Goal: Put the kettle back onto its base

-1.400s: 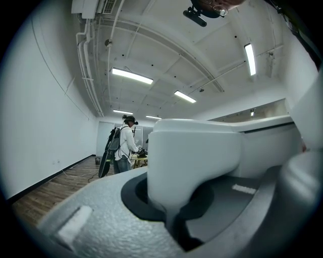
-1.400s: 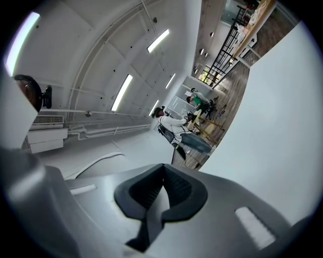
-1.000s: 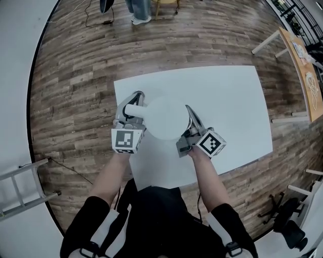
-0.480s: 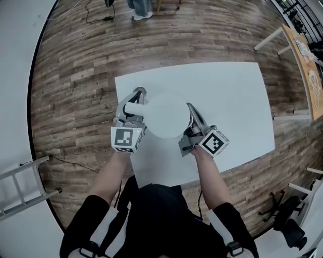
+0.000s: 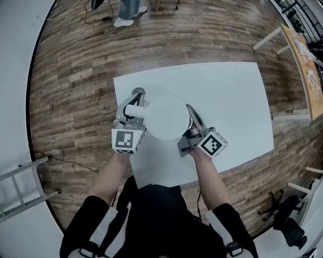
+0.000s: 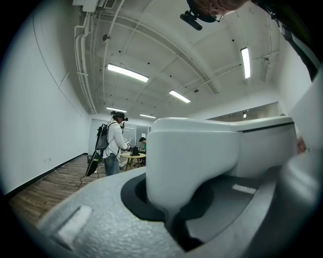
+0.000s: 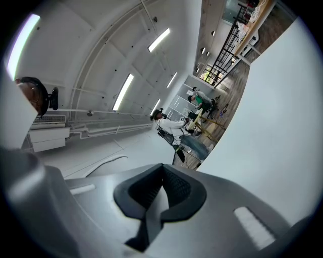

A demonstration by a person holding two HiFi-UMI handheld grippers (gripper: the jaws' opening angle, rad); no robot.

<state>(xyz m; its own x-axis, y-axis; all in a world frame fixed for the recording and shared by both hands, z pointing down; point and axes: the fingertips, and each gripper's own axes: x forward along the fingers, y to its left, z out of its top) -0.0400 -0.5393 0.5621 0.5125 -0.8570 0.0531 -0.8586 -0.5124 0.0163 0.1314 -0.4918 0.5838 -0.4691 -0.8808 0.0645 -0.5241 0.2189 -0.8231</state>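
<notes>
Kettle (image 5: 166, 118) handle (image 5: 131, 108) pinched between left gripper (image 5: 136, 99) fingers; right gripper (image 5: 189, 112) fingers pressed together, empty, beside it. Advise level, centred lowering.

A big white table (image 5: 237, 101) stands on a brown wood floor (image 5: 70, 75). A person (image 5: 128, 7) stands well past the table's far side. A metal ladder (image 5: 22, 186) is off to its left. A black chair (image 5: 290, 221) sits near its right corner.
</notes>
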